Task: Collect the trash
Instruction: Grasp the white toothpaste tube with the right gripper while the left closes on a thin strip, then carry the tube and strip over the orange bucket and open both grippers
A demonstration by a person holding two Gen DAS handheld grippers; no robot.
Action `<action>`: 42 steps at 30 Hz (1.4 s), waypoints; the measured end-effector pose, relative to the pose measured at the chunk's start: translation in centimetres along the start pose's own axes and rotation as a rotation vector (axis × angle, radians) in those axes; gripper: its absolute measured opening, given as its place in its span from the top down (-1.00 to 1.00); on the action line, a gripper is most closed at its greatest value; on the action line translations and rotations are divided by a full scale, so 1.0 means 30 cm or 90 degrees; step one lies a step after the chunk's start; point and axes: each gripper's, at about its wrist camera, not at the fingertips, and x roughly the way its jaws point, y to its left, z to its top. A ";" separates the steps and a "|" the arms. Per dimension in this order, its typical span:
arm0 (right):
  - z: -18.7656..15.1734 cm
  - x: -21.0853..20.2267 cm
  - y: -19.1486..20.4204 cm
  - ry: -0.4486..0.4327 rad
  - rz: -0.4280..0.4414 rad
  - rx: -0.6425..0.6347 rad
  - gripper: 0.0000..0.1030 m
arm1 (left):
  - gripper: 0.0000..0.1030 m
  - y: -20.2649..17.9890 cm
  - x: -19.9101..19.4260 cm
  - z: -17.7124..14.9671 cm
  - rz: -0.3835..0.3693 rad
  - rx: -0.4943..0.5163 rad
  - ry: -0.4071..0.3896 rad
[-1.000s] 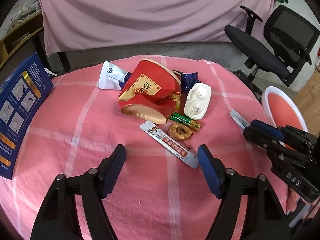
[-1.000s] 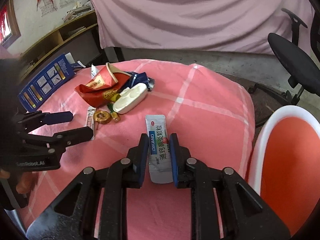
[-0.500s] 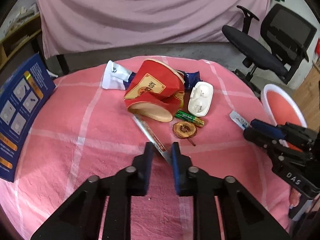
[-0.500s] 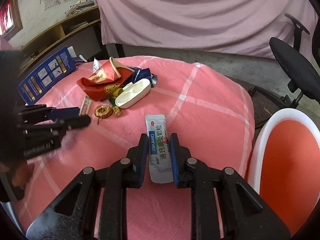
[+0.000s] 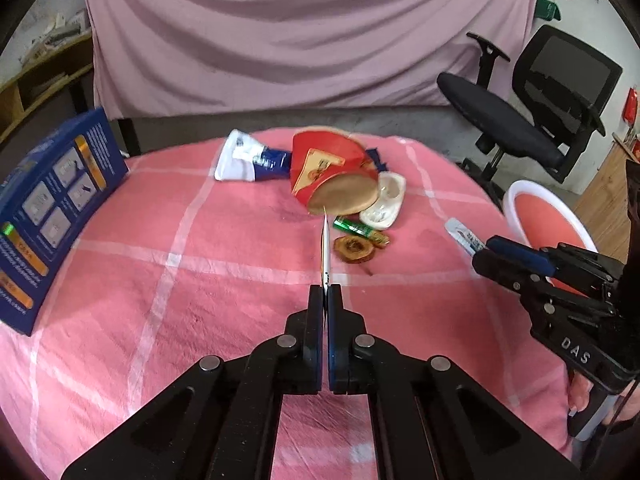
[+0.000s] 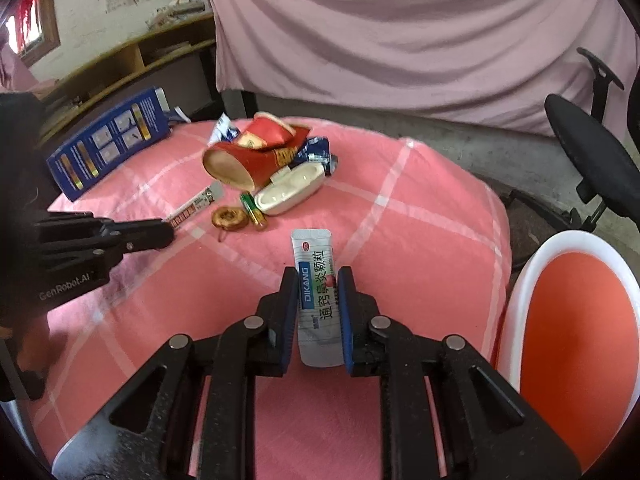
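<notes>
Edgewise, the thin stick sachet (image 5: pixel 326 250) sits in the left claw (image 5: pixel 325 300)

The white sachet (image 6: pixel 317 280) clamped in the right hand-held gripper (image 6: pixel 319 316) carries "DIKANG" in white on a blue band, with large Chinese characters beside it reading 通窍鼻炎颗粒. The body of the left hand-held gripper (image 6: pixel 120 236) is marked "GenRobot.AI" in the right wrist view. In the left wrist view, the right hand-held gripper's body shows "DAS". Print on the blue box (image 5: pixel 44 216) and the red cup (image 5: pixel 332 172) is too small to read.

sachet (image 6: pixel 320 296): white, upright | strip packet (image 5: pixel 326 252): edge-on, seemingly lifted
</notes>
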 end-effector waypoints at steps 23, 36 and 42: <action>-0.084 -0.513 -0.123 -0.499 -0.192 0.082 0.27 | 1.00 -0.347 -0.305 0.069 -0.138 0.077 -0.438; -0.218 -0.655 -0.304 -0.512 -0.335 0.173 0.26 | 1.00 -0.653 -0.218 0.092 -0.216 0.160 -0.416; -0.258 -0.625 -0.405 -0.442 -0.315 0.241 0.26 | 1.00 -0.743 -0.141 0.087 -0.196 0.196 -0.351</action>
